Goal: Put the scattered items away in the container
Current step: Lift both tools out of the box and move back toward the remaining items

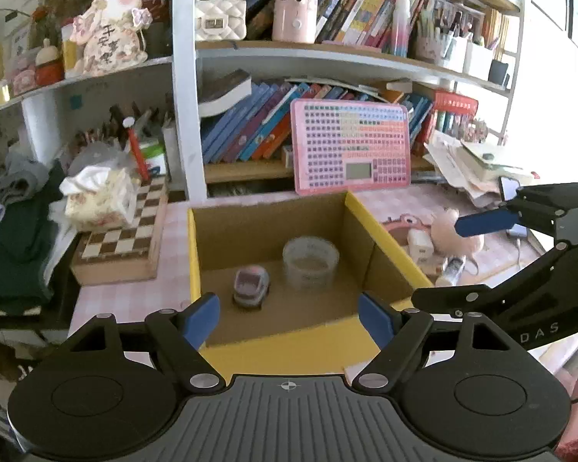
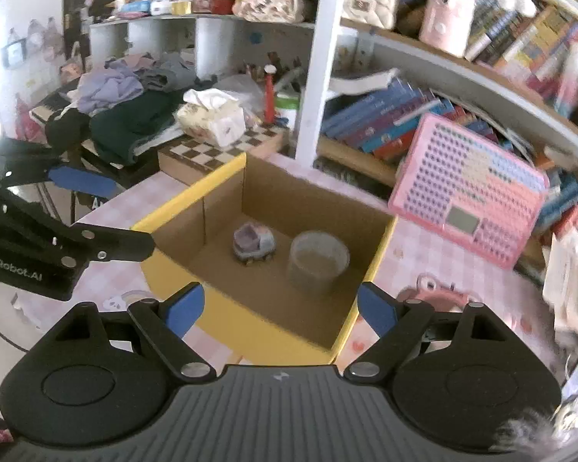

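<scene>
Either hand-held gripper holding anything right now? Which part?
Nothing held. Left hand-held gripper and right hand-held gripper are both open and empty above the box.

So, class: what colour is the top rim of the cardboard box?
Yellow. The box rim shows best in the left wrist view.
</scene>
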`<state>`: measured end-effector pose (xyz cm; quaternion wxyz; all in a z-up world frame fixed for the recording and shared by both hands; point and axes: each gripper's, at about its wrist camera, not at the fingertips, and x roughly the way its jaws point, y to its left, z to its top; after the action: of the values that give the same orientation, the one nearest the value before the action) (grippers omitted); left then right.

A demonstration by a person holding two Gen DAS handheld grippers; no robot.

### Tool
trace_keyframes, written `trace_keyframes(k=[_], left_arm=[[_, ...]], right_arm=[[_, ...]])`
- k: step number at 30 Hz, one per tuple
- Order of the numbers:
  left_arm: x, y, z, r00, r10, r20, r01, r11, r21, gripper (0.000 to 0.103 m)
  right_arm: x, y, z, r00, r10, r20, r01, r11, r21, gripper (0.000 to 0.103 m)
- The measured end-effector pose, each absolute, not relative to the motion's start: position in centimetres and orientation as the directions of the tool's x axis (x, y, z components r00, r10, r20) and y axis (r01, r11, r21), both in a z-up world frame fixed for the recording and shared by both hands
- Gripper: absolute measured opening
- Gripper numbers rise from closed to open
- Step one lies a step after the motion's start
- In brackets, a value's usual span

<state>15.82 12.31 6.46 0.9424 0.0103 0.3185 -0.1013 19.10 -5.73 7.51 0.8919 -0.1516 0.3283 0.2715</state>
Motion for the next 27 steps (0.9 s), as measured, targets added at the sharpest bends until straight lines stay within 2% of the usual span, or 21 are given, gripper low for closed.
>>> trace_keyframes(k=[4,16,27], left_arm=[[14.5,12.3,5.7,0.771,-0.18,-0.612,0.186,0.981,-0.053,0.087],[11.6,12.6,2.3,0.718,-0.146,-0.681,0.143,0.988,-0.061,0.088],[10.2,12.6,0.3,0.681,-0.155,-0.715,0.13,0.987,-0.089,0.088]], right_arm=[[17.6,-6.0,6.3,0.645,0.356,-0.677,-0.539,0.839,-0.073,0.086],[14.2,-6.3,2.8,0.664,0.266,-0.698,-0.365,0.931,0.008,0.086],[11.2,-5.2,0.7,0.648,0.22,-0.729,-0.336,0.942,-0.015,0.086]])
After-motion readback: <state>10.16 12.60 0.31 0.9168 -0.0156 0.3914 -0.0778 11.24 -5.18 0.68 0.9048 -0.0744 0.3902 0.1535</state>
